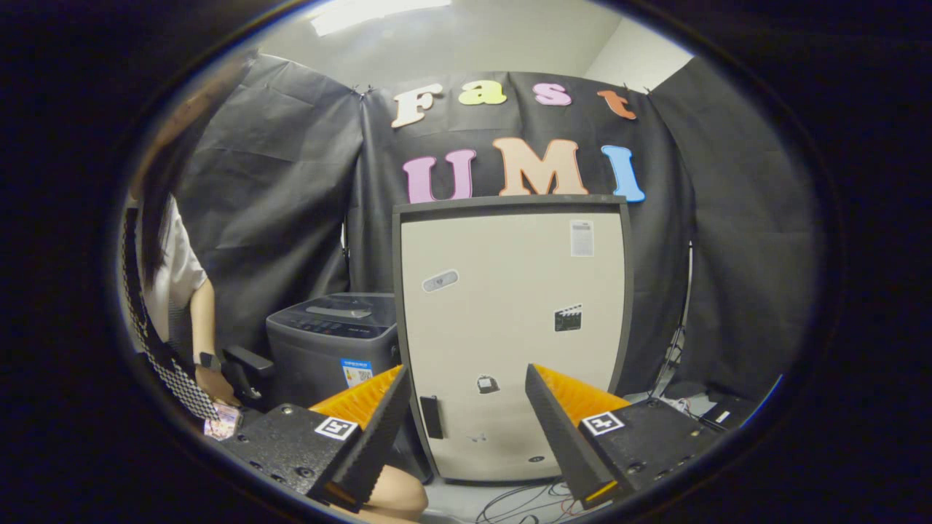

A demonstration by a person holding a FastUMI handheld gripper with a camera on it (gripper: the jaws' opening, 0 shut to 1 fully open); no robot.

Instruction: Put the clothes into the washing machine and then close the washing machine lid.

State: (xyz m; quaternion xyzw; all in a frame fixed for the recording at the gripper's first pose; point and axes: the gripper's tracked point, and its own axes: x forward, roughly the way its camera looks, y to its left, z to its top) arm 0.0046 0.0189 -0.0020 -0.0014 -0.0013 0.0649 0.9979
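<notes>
Tongs point(466, 418) wide open, holding nothing. Washing machine point(331, 342) at ten o'clock beyond left finger, lid down; no clothes seen. Fits before loading or after closing; swing left, keep square to the lid.

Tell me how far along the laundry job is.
The washing machine beyond the fingers, left of the beige cabinet, has its lid down. No clothes are in sight, so this fits either clothes already loaded or still elsewhere. The gripper is open, holding nothing.
</notes>
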